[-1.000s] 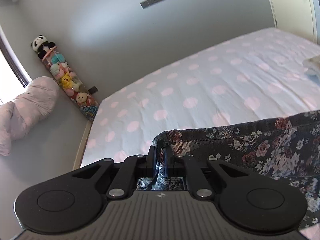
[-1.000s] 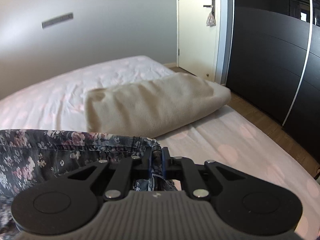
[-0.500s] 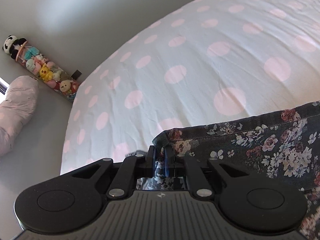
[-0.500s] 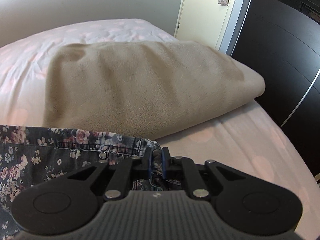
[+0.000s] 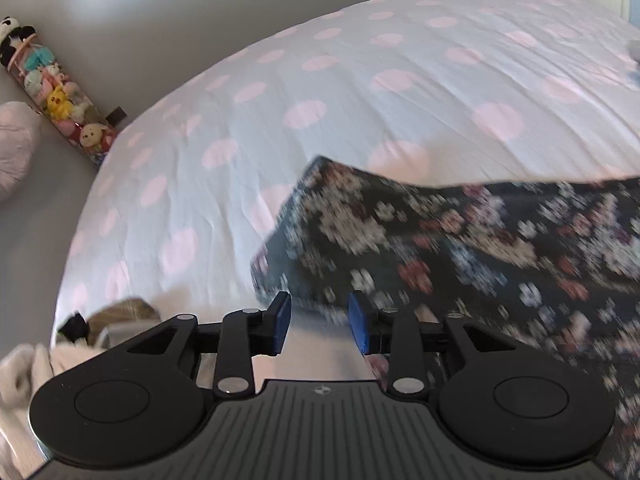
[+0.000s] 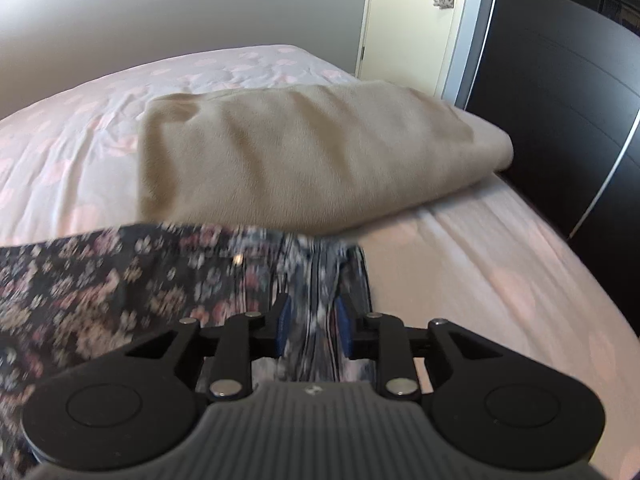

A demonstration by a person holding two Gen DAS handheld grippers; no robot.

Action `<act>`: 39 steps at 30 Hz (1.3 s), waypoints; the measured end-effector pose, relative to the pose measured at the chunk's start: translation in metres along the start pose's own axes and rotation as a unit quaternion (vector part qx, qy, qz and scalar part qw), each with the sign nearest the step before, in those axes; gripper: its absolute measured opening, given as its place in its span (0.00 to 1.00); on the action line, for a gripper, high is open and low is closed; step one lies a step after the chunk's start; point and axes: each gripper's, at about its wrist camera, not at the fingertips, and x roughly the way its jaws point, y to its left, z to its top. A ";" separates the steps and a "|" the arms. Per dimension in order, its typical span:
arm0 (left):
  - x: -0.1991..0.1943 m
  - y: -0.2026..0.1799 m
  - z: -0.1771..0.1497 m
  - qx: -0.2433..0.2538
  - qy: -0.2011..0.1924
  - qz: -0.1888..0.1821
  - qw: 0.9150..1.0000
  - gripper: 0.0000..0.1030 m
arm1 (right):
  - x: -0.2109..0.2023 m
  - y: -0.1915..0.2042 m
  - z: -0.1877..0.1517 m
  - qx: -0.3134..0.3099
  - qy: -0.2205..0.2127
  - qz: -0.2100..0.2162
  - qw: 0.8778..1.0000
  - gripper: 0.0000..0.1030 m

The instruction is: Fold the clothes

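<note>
Both your grippers' fingers parted, left (image 5: 320,326) empty, right (image 6: 312,326) straddling floral garment (image 6: 120,280); beige blanket (image 6: 304,160) just ahead.

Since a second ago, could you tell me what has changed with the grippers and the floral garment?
Both grippers opened and let go: the left gripper is clear of the floral garment, which now lies on the bed; the right gripper is open with cloth still between its fingers. The beige blanket stayed put.
</note>
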 end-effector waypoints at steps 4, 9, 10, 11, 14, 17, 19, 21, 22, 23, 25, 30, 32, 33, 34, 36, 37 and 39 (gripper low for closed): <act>-0.020 -0.022 -0.036 0.010 -0.005 -0.028 1.000 0.31 | -0.036 -0.006 -0.040 0.015 0.019 0.009 1.000 0.30; -0.030 -0.047 -0.062 0.006 -0.020 -0.047 0.999 0.31 | -0.074 -0.017 -0.086 0.040 0.037 0.016 0.998 0.39; -0.028 -0.050 -0.065 0.003 -0.020 -0.054 0.998 0.31 | -0.080 -0.019 -0.095 0.044 0.041 0.017 0.998 0.40; -0.026 -0.053 -0.068 0.000 -0.019 -0.062 0.998 0.31 | -0.086 -0.021 -0.104 0.047 0.045 0.017 0.998 0.41; -0.012 -0.062 -0.072 -0.011 -0.014 -0.072 0.997 0.31 | -0.096 -0.026 -0.126 0.060 0.059 0.015 0.996 0.43; 0.005 -0.070 -0.074 -0.021 -0.008 -0.073 0.997 0.31 | -0.100 -0.032 -0.141 0.078 0.068 0.013 0.995 0.46; 0.017 -0.071 -0.074 -0.029 -0.001 -0.060 0.998 0.31 | -0.103 -0.036 -0.150 0.091 0.073 0.012 0.993 0.46; 0.028 -0.070 -0.073 -0.039 0.008 -0.053 0.998 0.29 | -0.107 -0.040 -0.160 0.104 0.079 0.011 0.991 0.46; 0.032 -0.069 -0.074 -0.043 0.008 -0.053 0.998 0.28 | -0.108 -0.042 -0.165 0.110 0.082 0.011 0.990 0.47; 0.032 -0.067 -0.074 -0.051 0.006 -0.052 0.997 0.23 | -0.109 -0.044 -0.169 0.116 0.085 0.010 0.990 0.47; 0.030 -0.062 -0.074 -0.068 0.001 -0.048 0.997 0.07 | -0.108 -0.044 -0.172 0.120 0.089 0.014 0.989 0.47; 0.018 -0.041 -0.078 -0.113 -0.014 -0.035 0.993 0.00 | -0.111 -0.051 -0.176 0.148 0.091 0.027 0.984 0.54; 0.005 -0.025 -0.083 -0.134 -0.022 -0.022 0.990 0.00 | -0.118 -0.054 -0.179 0.157 0.087 0.044 0.983 0.55; -0.003 -0.016 -0.087 -0.145 -0.028 -0.019 0.989 0.00 | -0.121 -0.055 -0.182 0.158 0.084 0.050 0.983 0.55; -0.012 -0.006 -0.091 -0.156 -0.034 -0.017 0.987 0.00 | -0.125 -0.056 -0.184 0.159 0.082 0.055 0.982 0.55; -0.029 0.010 -0.098 -0.177 -0.045 -0.016 0.983 0.00 | -0.131 -0.057 -0.189 0.157 0.078 0.058 0.983 0.55; -0.038 0.017 -0.102 -0.187 -0.049 -0.017 0.981 0.00 | -0.132 -0.058 -0.192 0.160 0.079 0.061 0.982 0.55; -0.057 0.022 -0.108 -0.190 -0.063 -0.011 0.980 0.00 | -0.133 -0.061 -0.198 0.173 0.084 0.071 0.979 0.55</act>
